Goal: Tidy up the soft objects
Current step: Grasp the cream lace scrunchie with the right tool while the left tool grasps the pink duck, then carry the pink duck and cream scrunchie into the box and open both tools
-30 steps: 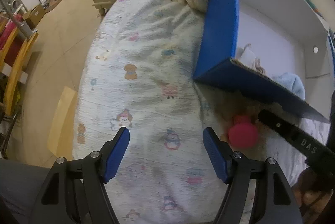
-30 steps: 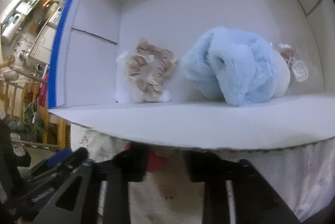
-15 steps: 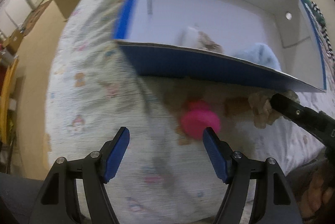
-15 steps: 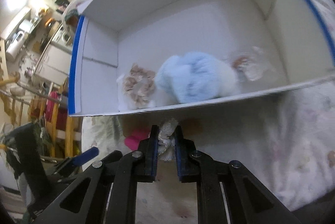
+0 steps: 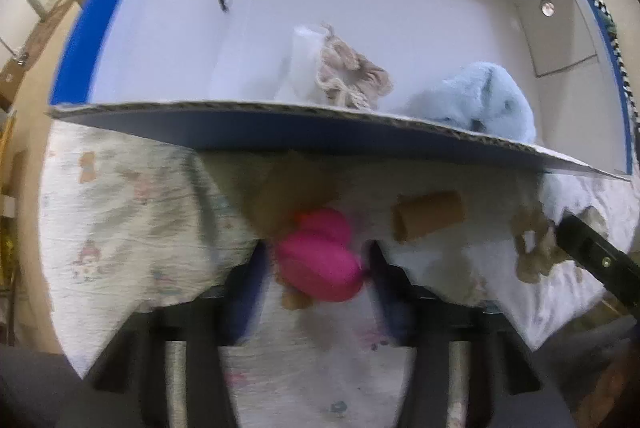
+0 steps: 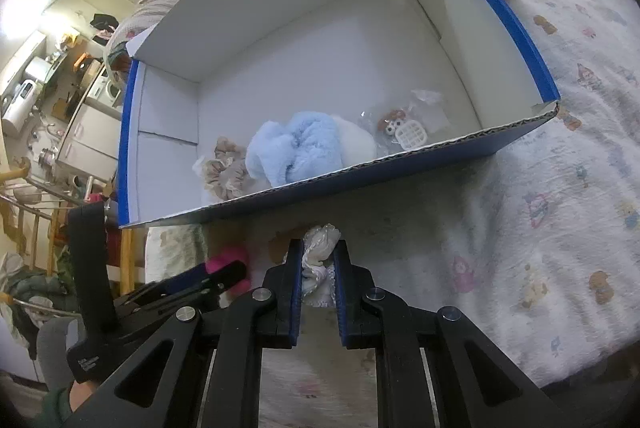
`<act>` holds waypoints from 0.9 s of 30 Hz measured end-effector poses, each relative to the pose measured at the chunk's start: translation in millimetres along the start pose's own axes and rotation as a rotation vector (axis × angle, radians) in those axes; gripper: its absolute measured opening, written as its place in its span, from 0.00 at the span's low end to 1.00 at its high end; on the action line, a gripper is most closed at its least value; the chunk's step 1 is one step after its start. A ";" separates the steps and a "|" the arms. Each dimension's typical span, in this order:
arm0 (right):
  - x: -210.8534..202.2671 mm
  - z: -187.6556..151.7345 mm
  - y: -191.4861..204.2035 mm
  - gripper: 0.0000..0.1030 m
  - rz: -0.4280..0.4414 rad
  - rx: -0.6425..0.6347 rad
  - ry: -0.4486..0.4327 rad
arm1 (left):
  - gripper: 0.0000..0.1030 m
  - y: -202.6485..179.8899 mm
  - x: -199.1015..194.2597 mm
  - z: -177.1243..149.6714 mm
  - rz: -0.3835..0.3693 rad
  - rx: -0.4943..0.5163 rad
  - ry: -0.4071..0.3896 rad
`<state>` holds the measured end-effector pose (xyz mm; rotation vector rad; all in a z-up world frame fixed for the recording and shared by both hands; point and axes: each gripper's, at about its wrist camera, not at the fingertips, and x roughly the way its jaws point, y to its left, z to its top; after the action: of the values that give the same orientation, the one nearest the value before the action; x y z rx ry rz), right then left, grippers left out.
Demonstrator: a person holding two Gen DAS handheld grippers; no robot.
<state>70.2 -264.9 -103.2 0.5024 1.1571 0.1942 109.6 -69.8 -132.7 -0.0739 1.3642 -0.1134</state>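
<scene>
Between the right gripper's (image 6: pixel 317 268) closed jaws, a white frilly cloth (image 6: pixel 318 248) hangs just outside the blue box (image 6: pixel 520 132); thin pinch could slip, or snag on the wall. Left gripper (image 5: pixel 316 264) straddles pink toy (image 5: pixel 320 260), closure blurred, cannot tell.

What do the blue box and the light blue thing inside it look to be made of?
The blue box looks like corrugated cardboard: fluting shows along its cut front edge, blue outside and matte white inside. The light blue thing seems plush fabric, with a fluffy, long-pile surface.
</scene>
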 end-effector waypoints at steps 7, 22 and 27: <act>4.9 -0.4 7.1 0.15 0.001 -0.027 0.011 | 0.36 -3.6 -7.6 -9.0 0.025 0.009 -0.012; 10.2 -2.8 16.1 0.15 -0.019 -0.070 0.027 | 0.35 30.1 -31.7 -34.8 0.066 -0.025 -0.053; 9.0 -5.3 17.3 0.15 -0.026 -0.075 0.026 | 0.36 41.4 -45.5 -40.5 0.084 -0.035 -0.066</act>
<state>70.8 -244.8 -104.0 0.4195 1.1762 0.2219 62.5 -22.6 -101.7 -0.0491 1.3011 -0.0166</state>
